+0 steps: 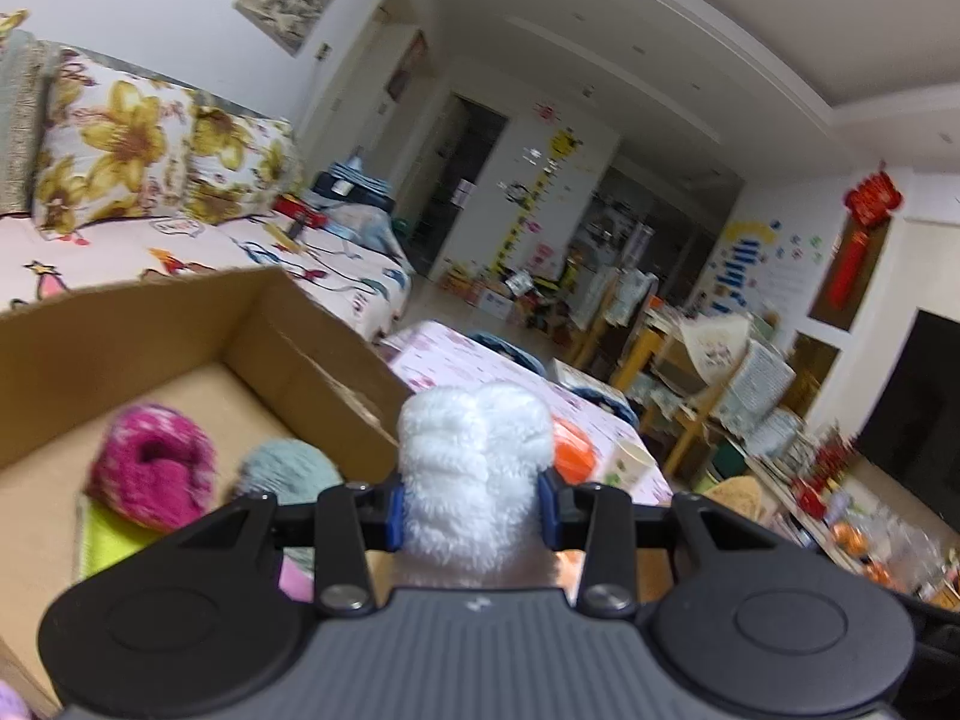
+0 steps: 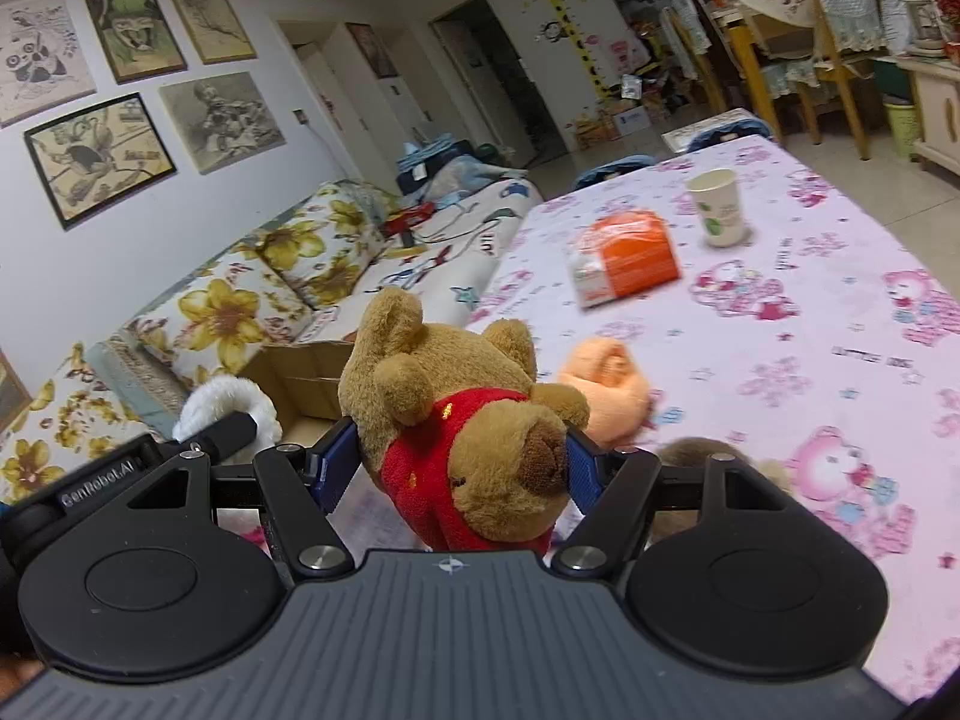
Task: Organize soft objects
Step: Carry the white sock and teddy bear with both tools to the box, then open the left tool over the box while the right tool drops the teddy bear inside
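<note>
Two toys [image 1: 474,468] beside box rim [image 1: 324,324]

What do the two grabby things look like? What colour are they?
Both look alike. The left gripper and the right gripper each have a grey ribbed body with a small emblem, two round black discs at the sides, black link bars with silver screws, and blue finger pads. White lettering shows on the side of the left gripper in the right wrist view. No cables or sleeves show.

I'm seeing open floor in the cardboard box [image 1: 180,324] at centre left of my left view — magenta plush [image 1: 150,474] and teal plush [image 1: 288,468] are crowding the lower part. In my right view, bare tablecloth [image 2: 810,324] is lying at right — orange box [image 2: 630,255], paper cup [image 2: 717,207] and peach plush [image 2: 606,390] are blocking the centre.
</note>
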Demonstrator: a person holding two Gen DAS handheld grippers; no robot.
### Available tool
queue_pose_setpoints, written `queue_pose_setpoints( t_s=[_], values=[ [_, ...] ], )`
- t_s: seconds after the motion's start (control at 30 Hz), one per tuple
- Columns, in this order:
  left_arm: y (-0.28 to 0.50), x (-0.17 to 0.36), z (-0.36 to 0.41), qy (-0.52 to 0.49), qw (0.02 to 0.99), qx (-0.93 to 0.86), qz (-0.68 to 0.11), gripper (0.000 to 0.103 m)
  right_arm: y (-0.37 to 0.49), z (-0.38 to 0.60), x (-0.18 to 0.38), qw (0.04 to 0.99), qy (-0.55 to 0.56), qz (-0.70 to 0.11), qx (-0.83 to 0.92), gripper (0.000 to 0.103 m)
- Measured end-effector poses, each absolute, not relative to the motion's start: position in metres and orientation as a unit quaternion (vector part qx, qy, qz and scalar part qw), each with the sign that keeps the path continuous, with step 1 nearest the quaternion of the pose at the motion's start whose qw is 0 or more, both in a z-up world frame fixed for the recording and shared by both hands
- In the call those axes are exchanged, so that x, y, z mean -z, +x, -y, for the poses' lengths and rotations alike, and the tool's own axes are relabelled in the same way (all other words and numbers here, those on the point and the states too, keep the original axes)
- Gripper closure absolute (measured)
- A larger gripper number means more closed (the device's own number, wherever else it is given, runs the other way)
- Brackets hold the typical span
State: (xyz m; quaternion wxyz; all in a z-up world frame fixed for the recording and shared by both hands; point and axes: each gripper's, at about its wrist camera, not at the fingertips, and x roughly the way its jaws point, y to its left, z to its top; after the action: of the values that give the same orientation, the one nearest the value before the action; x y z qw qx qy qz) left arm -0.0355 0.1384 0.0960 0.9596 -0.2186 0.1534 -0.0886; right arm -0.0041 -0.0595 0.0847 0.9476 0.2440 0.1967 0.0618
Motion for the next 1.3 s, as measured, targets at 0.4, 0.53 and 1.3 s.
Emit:
queue_pose_setpoints(
  t_s=[0.4, 0.53, 1.3],
  values=[
    [-0.024, -0.087, -0.177, -0.254, 0.953, 0.001, -0.164, 0.065, 0.063, 0.021, -0.095, 0.951, 0.214, -0.195, -0.108, 0.016],
    [-0.023, -0.085, -0.187, -0.265, 0.949, -0.023, -0.17, 0.065, 0.079, 0.014, -0.09, 0.948, 0.215, -0.204, -0.113, 0.016],
    [-0.026, -0.085, -0.18, -0.227, 0.957, -0.049, -0.172, 0.025, 0.085, 0.015, -0.085, 0.959, 0.198, -0.191, -0.07, 0.0]
  ],
)
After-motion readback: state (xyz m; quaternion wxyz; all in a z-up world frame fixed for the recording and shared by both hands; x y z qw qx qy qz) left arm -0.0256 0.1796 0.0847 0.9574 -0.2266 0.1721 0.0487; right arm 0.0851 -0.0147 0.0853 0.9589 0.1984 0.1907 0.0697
